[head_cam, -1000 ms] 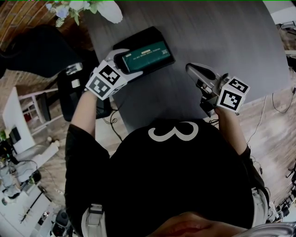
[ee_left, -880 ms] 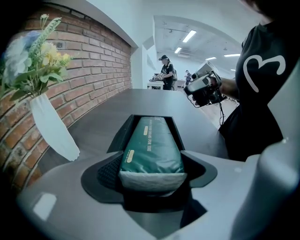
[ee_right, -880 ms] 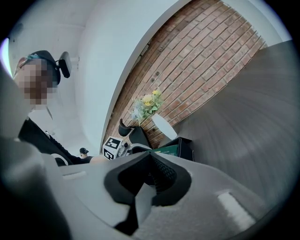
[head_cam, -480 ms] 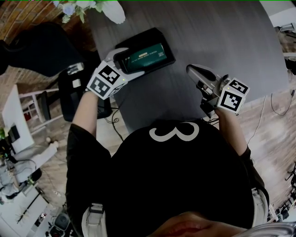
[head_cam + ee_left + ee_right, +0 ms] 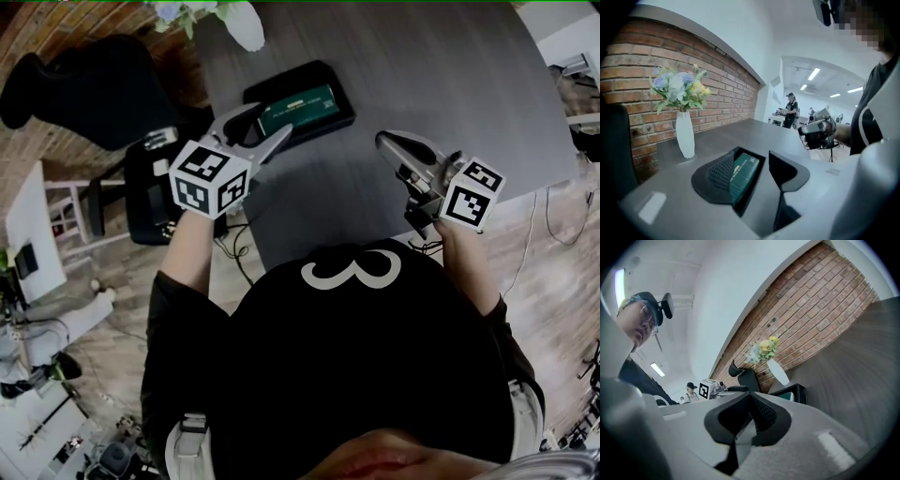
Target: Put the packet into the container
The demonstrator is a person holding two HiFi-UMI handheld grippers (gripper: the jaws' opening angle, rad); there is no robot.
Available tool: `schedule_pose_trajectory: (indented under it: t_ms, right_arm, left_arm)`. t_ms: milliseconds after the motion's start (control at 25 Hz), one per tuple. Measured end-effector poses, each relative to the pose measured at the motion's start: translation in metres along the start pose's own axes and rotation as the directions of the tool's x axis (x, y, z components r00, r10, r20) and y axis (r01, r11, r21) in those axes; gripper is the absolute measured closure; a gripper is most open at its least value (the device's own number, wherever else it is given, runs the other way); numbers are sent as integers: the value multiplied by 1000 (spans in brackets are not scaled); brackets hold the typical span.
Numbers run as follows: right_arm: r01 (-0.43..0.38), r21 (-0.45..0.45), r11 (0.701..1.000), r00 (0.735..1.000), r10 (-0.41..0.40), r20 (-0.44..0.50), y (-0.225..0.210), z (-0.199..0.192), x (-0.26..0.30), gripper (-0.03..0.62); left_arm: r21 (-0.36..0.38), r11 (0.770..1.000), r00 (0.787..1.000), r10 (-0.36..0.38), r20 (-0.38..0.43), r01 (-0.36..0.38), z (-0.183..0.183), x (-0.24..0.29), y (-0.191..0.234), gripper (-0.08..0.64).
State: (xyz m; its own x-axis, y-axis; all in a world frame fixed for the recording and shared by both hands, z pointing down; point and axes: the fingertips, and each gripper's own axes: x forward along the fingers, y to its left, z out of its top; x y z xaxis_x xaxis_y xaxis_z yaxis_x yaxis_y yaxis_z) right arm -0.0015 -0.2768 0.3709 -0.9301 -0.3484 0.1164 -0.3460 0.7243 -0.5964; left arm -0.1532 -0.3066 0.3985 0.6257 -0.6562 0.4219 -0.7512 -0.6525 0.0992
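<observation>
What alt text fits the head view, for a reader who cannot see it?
From above: a green packet lies in a black container on a dark table. The person's left gripper hovers at its near edge, empty jaws apart but having just closed partway; the right gripper, jaws together, is held off to the right.

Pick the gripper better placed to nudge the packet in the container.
Probably left gripper: empty jaws apart, just been closing, beside the container with the packet; right gripper is shut, farther off.
</observation>
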Motion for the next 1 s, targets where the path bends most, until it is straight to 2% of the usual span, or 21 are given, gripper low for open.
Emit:
schedule_pose_trajectory:
  t_ms: [200, 400, 480, 720, 1000]
  right_arm:
    - [-50, -49, 998, 999, 50, -6, 32, 1, 4, 591]
    - [-86, -74, 994, 996, 84, -24, 58, -6, 8, 591]
    - [-104, -89, 991, 995, 102, -23, 69, -9, 8, 591]
    - [-139, -109, 984, 990, 138, -16, 94, -20, 7, 591]
    - [-136, -125, 983, 991, 135, -12, 101, -29, 3, 591]
  left_arm:
    - [-80, 995, 994, -45, 98, 53, 19, -28, -47, 340]
    - [-151, 982, 977, -87, 192, 117, 30, -49, -95, 423]
    - [-175, 978, 974, -74, 213, 113, 28, -55, -108, 440]
    - [-292, 952, 960, -8, 280, 93, 23, -76, -123, 553]
    - [-299, 953, 955, 36, 294, 56, 17, -88, -128, 548]
